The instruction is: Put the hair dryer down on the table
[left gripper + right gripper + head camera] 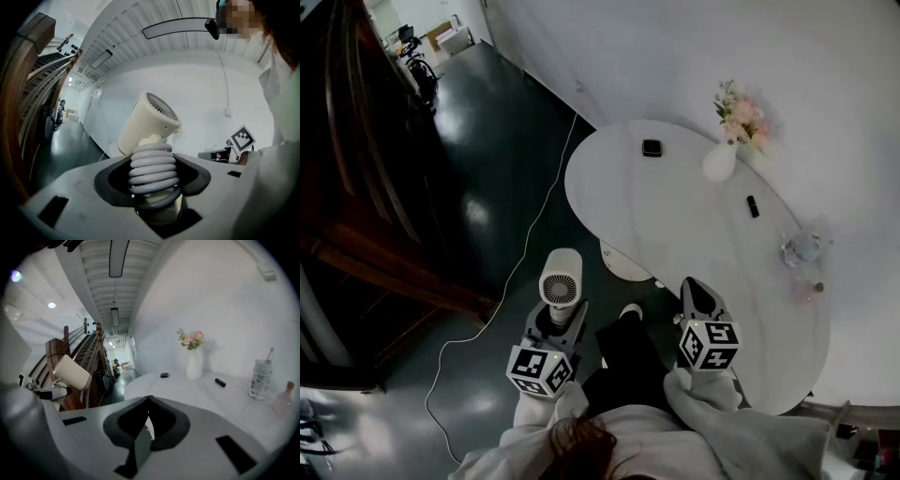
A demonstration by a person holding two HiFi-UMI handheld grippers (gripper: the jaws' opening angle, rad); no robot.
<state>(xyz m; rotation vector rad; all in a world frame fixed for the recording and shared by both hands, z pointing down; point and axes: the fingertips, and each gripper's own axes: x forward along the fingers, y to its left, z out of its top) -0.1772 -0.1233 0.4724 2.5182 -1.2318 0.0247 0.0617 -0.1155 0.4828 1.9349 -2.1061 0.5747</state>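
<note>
A cream hair dryer (561, 281) is held upright off the floor, left of the white oval table (675, 225). My left gripper (558, 319) is shut on its handle, which is wrapped in a coiled grey cord (152, 171); the dryer's vented head (150, 124) rises above the jaws. The right gripper (698, 295) hovers over the table's near edge with its jaws shut and nothing between them (149, 399). In the right gripper view the hair dryer (71, 372) shows at the left and the table (187, 390) lies ahead.
On the table stand a white vase of pink flowers (722, 159), a small black square thing (652, 147), a short black stick (753, 206), a glass jar (802, 247) and a little pink bottle (811, 289). A white cable (525, 253) trails over the dark floor. A wooden stair rail (356, 187) runs along the left.
</note>
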